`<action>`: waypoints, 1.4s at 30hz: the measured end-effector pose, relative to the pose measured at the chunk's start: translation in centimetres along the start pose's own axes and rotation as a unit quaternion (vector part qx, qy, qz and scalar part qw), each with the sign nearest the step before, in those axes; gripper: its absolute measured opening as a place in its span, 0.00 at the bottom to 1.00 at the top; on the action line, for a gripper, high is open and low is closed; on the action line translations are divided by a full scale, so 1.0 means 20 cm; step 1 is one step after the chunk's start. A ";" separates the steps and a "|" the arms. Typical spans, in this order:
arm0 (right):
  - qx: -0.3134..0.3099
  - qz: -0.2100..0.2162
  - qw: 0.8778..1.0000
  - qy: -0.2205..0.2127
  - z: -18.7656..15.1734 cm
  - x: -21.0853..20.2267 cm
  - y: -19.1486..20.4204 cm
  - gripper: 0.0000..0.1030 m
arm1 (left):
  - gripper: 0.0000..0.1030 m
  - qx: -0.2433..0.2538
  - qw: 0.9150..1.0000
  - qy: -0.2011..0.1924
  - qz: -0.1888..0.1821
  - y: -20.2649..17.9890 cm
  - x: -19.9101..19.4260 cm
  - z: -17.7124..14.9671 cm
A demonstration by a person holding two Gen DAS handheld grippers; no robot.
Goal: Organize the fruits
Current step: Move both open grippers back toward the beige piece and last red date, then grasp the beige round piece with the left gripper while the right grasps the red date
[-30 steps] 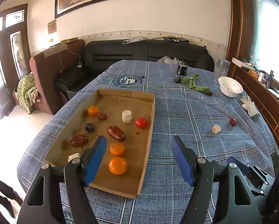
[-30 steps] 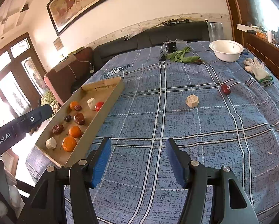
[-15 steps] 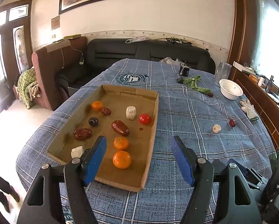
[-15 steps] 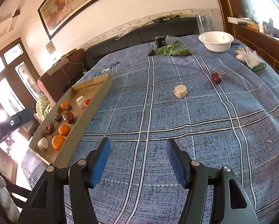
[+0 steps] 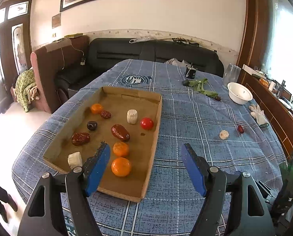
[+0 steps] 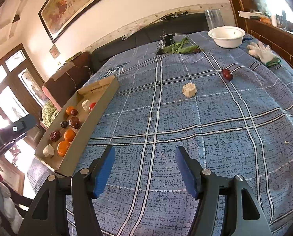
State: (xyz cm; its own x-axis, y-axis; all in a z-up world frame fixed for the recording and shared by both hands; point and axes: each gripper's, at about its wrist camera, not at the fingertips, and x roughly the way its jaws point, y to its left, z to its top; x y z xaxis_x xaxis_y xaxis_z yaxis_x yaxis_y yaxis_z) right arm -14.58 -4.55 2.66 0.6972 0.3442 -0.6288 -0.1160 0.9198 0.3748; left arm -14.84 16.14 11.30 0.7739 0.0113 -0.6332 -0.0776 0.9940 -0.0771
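A cardboard tray (image 5: pixel 156 129) lies on the blue plaid cloth and holds three oranges (image 5: pixel 121 166), a red tomato (image 5: pixel 147 123), dark red dates (image 5: pixel 120 132), a dark plum (image 5: pixel 92 125) and two white chunks (image 5: pixel 132 116). My left gripper (image 5: pixel 145 147) hovers over the tray's near right corner. Its jaws are opening and nothing is between them. Out on the cloth lie a loose white chunk (image 6: pixel 189 90) and a red date (image 6: pixel 227 74). My right gripper (image 6: pixel 145 148) hangs open and empty above bare cloth, well short of both. The tray (image 6: pixel 91 122) is to its left.
At the far right of the table are a white bowl (image 6: pixel 226 36), a white glove (image 6: pixel 264 54), green leaves (image 6: pixel 178 48) and a small black device (image 5: pixel 190 72). A dark sofa stands behind the table, with a wooden sideboard along the right.
Both pairs of jaws stand slightly wider. The right wrist view has tilted and shifted a little, so the loose chunk and date sit lower and further left in it. The fruits have not moved.
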 end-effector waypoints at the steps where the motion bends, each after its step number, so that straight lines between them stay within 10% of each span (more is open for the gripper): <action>1: 0.002 0.003 1.000 0.000 0.00 0.00 0.00 0.67 | 0.72 0.000 1.000 0.003 0.000 0.00 0.01 0.00; 12: -0.005 0.011 1.000 0.024 0.04 0.00 -0.05 0.67 | 0.72 0.002 0.999 0.041 -0.003 0.00 0.18 -0.03; 26: 0.005 -0.093 0.994 -0.048 0.48 -0.16 -0.47 0.67 | 0.72 0.017 0.996 0.074 -0.043 -0.11 0.32 -0.05; 42: -0.012 -0.149 0.988 0.038 0.70 0.44 -0.68 0.52 | 0.71 0.095 0.983 0.106 -0.117 -0.48 0.52 0.02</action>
State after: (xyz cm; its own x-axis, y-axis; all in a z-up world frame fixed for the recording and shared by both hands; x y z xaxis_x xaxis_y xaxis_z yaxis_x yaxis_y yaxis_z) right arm 3.09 -16.71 1.45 0.6474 0.0708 -0.7589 0.0682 0.9863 0.1501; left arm -5.76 6.68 5.85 0.6069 -0.2228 -0.7629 0.2211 0.9693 -0.1073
